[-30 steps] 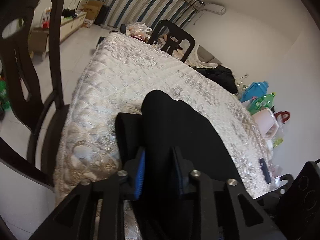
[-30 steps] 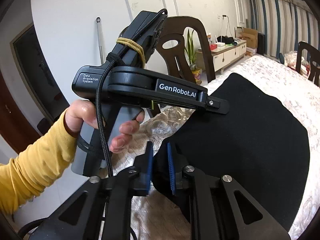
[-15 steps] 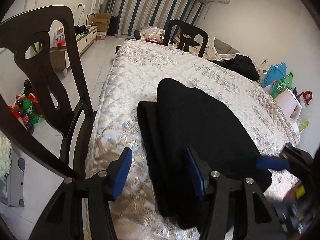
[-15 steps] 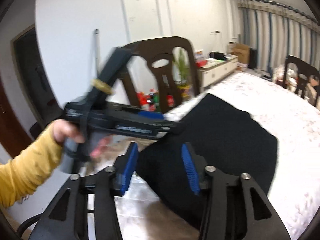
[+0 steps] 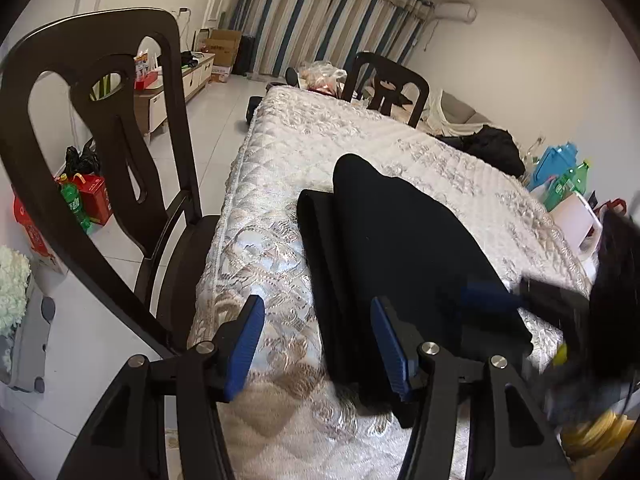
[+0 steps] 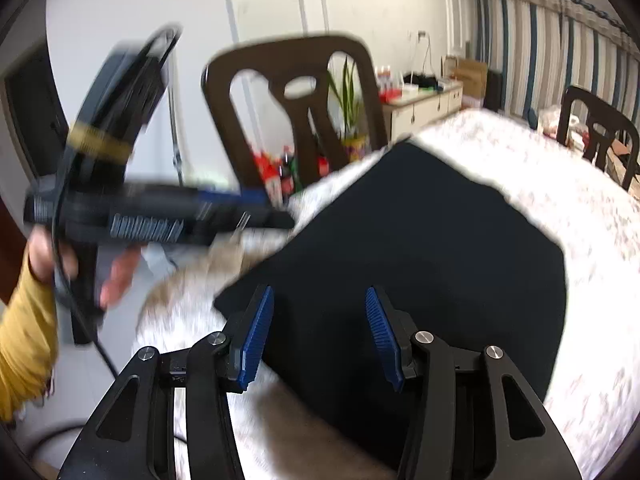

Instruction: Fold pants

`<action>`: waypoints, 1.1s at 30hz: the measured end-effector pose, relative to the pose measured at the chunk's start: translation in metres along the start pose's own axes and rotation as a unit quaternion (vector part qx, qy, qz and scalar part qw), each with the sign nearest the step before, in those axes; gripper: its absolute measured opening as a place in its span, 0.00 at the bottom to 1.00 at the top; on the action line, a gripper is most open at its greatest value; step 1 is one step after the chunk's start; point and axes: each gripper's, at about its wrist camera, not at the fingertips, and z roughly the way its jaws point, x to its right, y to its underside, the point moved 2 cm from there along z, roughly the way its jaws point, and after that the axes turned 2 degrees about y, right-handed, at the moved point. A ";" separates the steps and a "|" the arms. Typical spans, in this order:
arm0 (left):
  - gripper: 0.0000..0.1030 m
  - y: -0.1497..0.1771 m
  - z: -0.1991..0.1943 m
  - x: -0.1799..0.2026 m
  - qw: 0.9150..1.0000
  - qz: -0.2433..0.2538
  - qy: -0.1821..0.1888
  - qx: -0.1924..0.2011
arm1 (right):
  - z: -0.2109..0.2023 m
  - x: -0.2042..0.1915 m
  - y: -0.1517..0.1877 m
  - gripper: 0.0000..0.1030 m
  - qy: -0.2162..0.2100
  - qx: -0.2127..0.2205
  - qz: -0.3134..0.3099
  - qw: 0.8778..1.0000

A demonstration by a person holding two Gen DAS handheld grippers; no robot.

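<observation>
Black pants (image 5: 404,256) lie folded in a flat stack on a table under a white quilted cloth (image 5: 332,148). In the left wrist view my left gripper (image 5: 318,344) is open above the near edge of the stack, with nothing between its blue pads. In the right wrist view my right gripper (image 6: 320,332) is open too, hovering over the near end of the pants (image 6: 424,248). The left gripper (image 6: 276,208), held by a hand in a yellow sleeve, shows blurred at the left of that view. The right gripper's tip (image 5: 492,294) appears blurred at the right of the left wrist view.
A dark wooden chair (image 5: 100,128) stands close against the table's left side, and another chair (image 5: 386,84) at the far end. Bottles and red boxes (image 5: 84,200) sit on the floor. Dark clothing (image 5: 492,148) and plastic containers (image 5: 560,176) crowd the far right.
Both grippers let go of the black pants and opened. The left one drew back and swung left, the right one pulled back slightly; the pants now lie flat on the table.
</observation>
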 end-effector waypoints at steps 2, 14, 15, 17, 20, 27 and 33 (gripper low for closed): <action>0.56 0.002 -0.003 -0.001 1.000 -0.003 -0.001 0.002 | 0.008 0.014 -0.013 0.48 0.020 -0.001 0.017 1.000; 0.56 0.010 -0.006 -0.006 1.000 -0.023 -0.005 0.000 | 0.074 0.000 -0.031 0.52 0.063 -0.084 -0.020 0.994; 0.56 0.010 -0.006 -0.007 1.000 -0.026 -0.005 0.000 | 0.073 0.002 -0.031 0.52 0.061 -0.087 -0.018 0.994; 0.56 0.011 -0.008 -0.008 1.000 -0.028 -0.003 0.002 | 0.067 0.008 -0.031 0.52 0.045 -0.095 -0.004 0.994; 0.56 0.012 -0.011 -0.012 1.000 -0.031 -0.003 0.005 | 0.043 0.017 -0.019 0.52 -0.004 -0.069 0.019 0.997; 0.56 0.013 -0.011 -0.023 0.999 -0.049 0.006 0.007 | 0.004 -0.002 0.016 0.65 -0.073 -0.027 -0.010 0.997; 0.56 0.011 -0.010 -0.022 0.999 -0.051 0.012 0.008 | 0.017 -0.038 0.031 0.70 -0.029 -0.043 -0.093 0.994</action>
